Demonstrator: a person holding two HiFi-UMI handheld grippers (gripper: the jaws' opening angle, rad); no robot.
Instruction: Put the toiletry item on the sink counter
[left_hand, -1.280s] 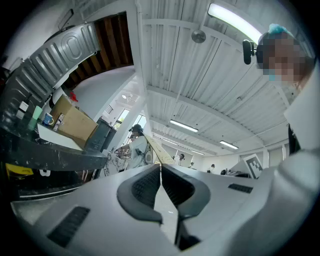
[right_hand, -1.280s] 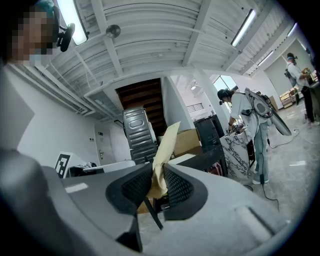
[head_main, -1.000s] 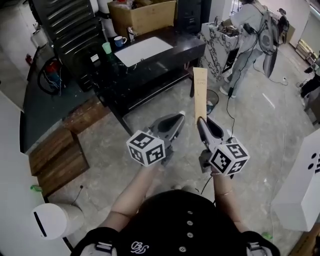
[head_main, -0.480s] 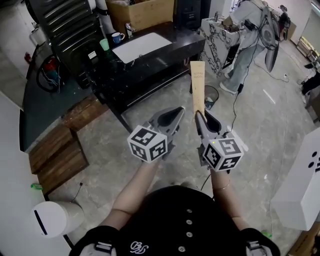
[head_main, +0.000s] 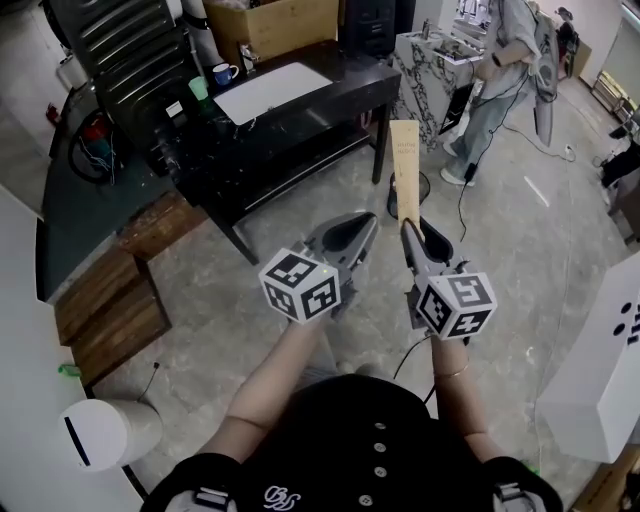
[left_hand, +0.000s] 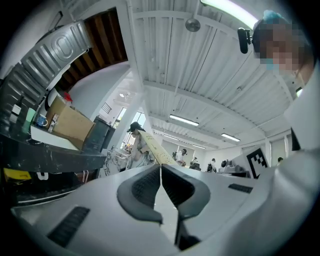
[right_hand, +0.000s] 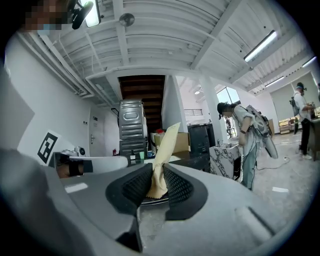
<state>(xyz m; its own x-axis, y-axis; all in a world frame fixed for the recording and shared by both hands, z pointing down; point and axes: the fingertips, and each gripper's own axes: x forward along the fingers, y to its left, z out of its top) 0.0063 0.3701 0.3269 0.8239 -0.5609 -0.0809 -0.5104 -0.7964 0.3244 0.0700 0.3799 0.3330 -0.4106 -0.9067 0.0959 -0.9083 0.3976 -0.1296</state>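
A long tan toiletry tube (head_main: 405, 168) sticks out ahead of my right gripper (head_main: 412, 230), whose jaws are shut on its crimped lower end; in the right gripper view the tube (right_hand: 164, 150) rises between the ribbed pads. My left gripper (head_main: 362, 226) is beside it on the left, held level, its jaws shut with nothing between them (left_hand: 160, 172). The black counter (head_main: 330, 105) with a white rectangular basin (head_main: 264, 92) stands ahead and to the left, apart from both grippers.
A mug (head_main: 221, 73), a green cup (head_main: 199, 88) and a cardboard box (head_main: 285, 25) sit along the counter's back. A marble-patterned stand (head_main: 432, 70) and a person (head_main: 505, 75) are ahead on the right. Wooden steps (head_main: 105, 310) lie left; a white block (head_main: 600, 370) stands right.
Both grippers have moved forward a little together, and the right one has rolled slightly so the tube stands straighter. The counter sits a bit further left in view.
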